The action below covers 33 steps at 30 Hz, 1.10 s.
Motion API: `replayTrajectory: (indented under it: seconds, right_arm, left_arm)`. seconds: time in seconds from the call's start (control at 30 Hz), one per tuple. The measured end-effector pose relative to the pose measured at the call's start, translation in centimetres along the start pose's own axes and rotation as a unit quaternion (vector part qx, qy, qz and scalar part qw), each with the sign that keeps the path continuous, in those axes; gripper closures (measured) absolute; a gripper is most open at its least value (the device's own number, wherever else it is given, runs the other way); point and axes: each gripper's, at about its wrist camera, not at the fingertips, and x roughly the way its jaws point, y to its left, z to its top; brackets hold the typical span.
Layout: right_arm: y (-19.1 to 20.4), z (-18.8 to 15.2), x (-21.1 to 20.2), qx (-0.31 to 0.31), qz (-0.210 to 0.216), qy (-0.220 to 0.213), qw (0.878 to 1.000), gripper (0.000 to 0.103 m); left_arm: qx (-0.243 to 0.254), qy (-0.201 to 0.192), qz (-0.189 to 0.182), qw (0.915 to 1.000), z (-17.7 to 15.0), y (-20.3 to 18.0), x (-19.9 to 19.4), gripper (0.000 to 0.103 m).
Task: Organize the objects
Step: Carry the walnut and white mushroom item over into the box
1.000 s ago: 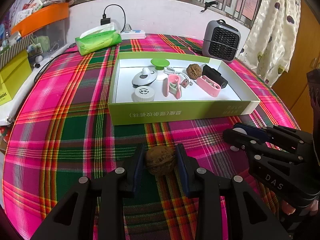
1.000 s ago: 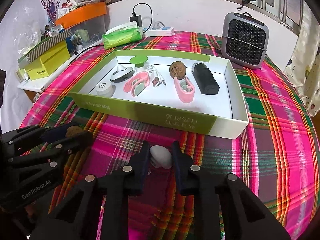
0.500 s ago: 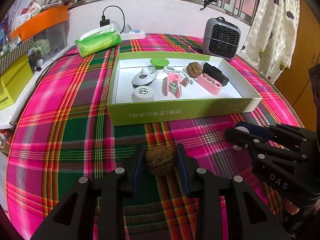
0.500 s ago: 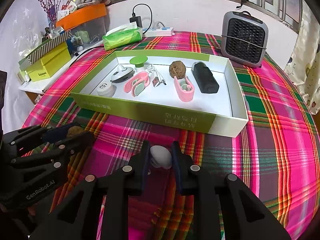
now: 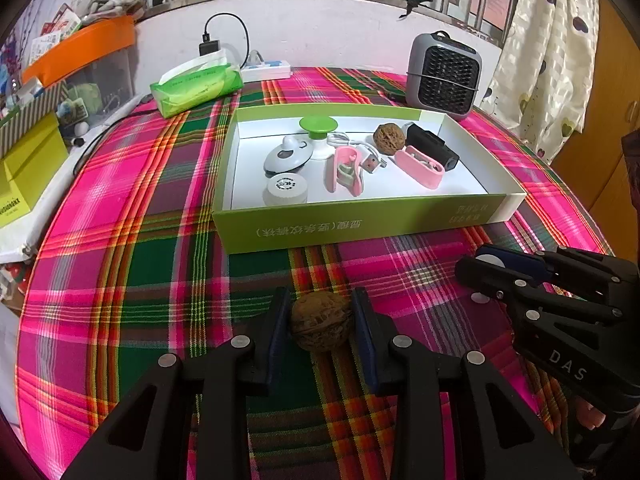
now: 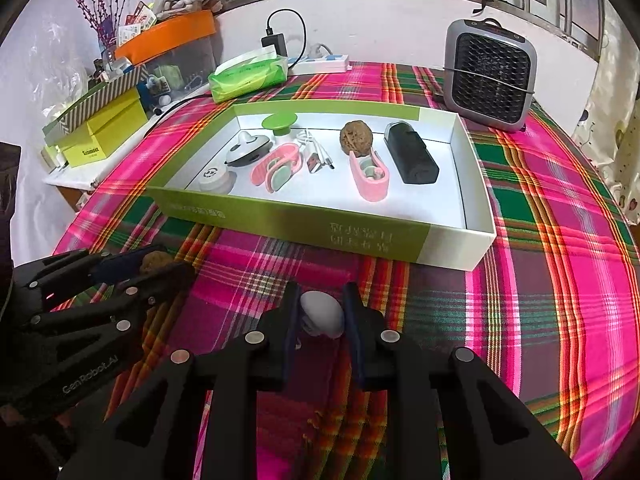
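Note:
My left gripper [image 5: 320, 320] is shut on a brown walnut [image 5: 322, 322], held just above the plaid tablecloth in front of the green box [image 5: 360, 228]. My right gripper [image 6: 322, 312] is shut on a small white rounded object [image 6: 323, 314], to the right of the left one. Each gripper shows in the other's view: the right gripper [image 5: 486, 266] and the left gripper [image 6: 154, 266]. Inside the box lie another walnut [image 5: 387, 139], two pink cases [image 5: 420, 167], a black case [image 5: 432, 147], a white round lid [image 5: 286, 189], a grey-white gadget [image 5: 288, 155], a green-topped knob [image 5: 319, 128] and a white USB cable [image 5: 370, 160].
A grey fan heater [image 5: 446, 74] stands at the back right, a green tissue pack [image 5: 198, 88] and a power strip [image 5: 266, 70] at the back. Yellow boxes [image 6: 100, 132] and an orange-lidded bin [image 6: 172, 38] crowd the left edge. A curtain [image 5: 548, 52] hangs at the right.

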Motion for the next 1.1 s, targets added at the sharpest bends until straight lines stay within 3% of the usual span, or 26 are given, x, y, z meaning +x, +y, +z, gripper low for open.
replayTrajectory:
  seconds: [1.1]
  right_arm:
    - [-2.4,1.8,-3.4,0.01,0.0,-0.051,0.999,0.08]
  left_arm:
    - [0.028,-0.034,-0.02,0.9988,3.2,-2.4,-2.2,0.074]
